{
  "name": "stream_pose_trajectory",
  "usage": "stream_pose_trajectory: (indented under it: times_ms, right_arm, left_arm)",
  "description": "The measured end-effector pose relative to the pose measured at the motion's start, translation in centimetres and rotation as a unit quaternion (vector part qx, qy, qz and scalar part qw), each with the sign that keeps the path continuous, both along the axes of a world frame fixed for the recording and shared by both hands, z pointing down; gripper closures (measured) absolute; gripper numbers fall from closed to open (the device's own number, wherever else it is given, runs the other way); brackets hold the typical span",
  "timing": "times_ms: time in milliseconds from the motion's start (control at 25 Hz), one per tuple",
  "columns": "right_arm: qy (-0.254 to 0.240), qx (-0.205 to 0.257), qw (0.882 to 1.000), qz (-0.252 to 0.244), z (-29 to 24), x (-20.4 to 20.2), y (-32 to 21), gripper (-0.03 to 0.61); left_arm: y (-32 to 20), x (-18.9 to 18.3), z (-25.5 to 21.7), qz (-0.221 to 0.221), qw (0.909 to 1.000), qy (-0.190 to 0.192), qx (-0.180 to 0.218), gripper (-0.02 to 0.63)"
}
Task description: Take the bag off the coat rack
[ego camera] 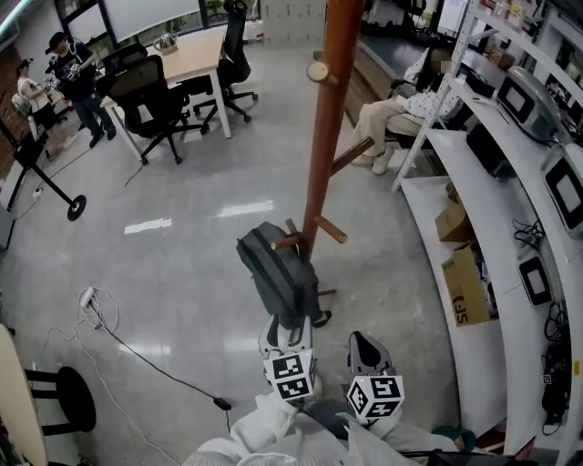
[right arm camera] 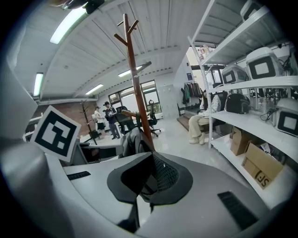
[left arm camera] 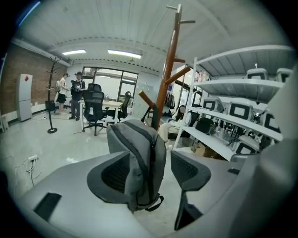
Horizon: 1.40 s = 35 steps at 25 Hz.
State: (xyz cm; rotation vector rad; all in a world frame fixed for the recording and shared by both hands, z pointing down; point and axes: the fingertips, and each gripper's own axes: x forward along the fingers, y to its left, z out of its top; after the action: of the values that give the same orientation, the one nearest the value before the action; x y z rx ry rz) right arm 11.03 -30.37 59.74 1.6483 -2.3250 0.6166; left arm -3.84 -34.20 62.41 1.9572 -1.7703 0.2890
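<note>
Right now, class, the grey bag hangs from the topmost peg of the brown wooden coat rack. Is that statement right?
Not quite. The grey bag hangs from a low peg of the brown wooden coat rack, not the topmost one. The left gripper view shows it: the pole and its top pegs rise far above the bag.

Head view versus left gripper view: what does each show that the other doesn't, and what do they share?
Only the head view: the marker cubes on both grippers and a black stool. Only the left gripper view: the coat rack's top pegs, ceiling lights, and the left gripper with jaws standing open either side of the grey bag. Both: that bag hanging on the rack, office chairs, white shelves.
</note>
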Motion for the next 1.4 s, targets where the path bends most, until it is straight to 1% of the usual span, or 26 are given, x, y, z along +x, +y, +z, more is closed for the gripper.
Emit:
stream_pose_trajectory:
  times_ms: [80,160,280,400,560,640,760,840,920,960,1080,1160,1280,1400]
  right_arm:
    - [0.002,-0.008,1.0,0.005,0.7,0.6,0.3,0.566]
    - [0.005,-0.017,1.0,0.011,1.3,1.4,0.6,0.566]
    - [0.007,-0.025,0.999,0.021,1.8,2.5,0.9,0.566]
    - [0.006,-0.031,0.999,0.027,2.0,3.2,1.2,0.566]
    - [0.009,-0.037,0.998,0.042,2.2,4.6,1.4,0.568]
    - [0.012,-0.04,0.998,0.052,2.3,5.2,1.6,0.568]
    - [0.014,-0.044,0.997,0.065,2.4,5.8,2.0,0.566]
    - [0.015,-0.046,0.996,0.069,2.5,6.2,2.1,0.566]
    - [0.016,-0.048,0.996,0.073,2.5,6.5,2.3,0.566]
    - [0.016,-0.049,0.996,0.076,2.5,6.6,2.4,0.566]
    - [0.017,-0.05,0.995,0.081,2.6,6.8,2.5,0.568]
    - [0.018,-0.05,0.995,0.084,2.6,6.9,2.6,0.566]
    - [0.017,-0.045,0.995,0.085,2.3,7.0,2.5,0.568]
    - [0.015,-0.039,0.996,0.084,1.8,6.7,2.4,0.566]
  left_arm:
    - [-0.6,-0.5,1.4,-0.014,0.9998,0.0,-0.015,0.338]
    - [-1.3,-0.7,2.6,-0.025,0.9993,0.005,-0.026,0.326]
    - [-2.4,-1.3,4.4,-0.045,0.998,0.005,-0.043,0.322]
    - [-3.1,-2.3,5.9,-0.068,0.9957,-0.004,-0.063,0.324]
    - [-3.9,-1.9,7.4,-0.063,0.9941,-0.024,-0.086,0.324]
    - [-4.4,-2.0,7.9,-0.06,0.9941,-0.028,-0.086,0.324]
    - [-5.1,-1.6,7.7,-0.047,0.9954,-0.021,-0.08,0.329]
    - [-5.2,-1.3,7.5,-0.043,0.996,-0.029,-0.073,0.402]
    - [-5.0,-1.0,7.6,-0.046,0.9957,-0.034,-0.073,0.433]
    - [-4.9,-1.0,7.5,-0.046,0.9959,-0.031,-0.072,0.448]
    - [-5.0,-0.9,7.1,-0.04,0.997,-0.023,-0.062,0.51]
    - [-5.0,-0.9,6.8,-0.034,0.9973,-0.03,-0.057,0.557]
    - [-4.9,-1.1,6.0,-0.032,0.997,-0.039,-0.058,0.576]
    - [-4.5,-1.1,5.1,-0.027,0.9968,-0.034,-0.067,0.583]
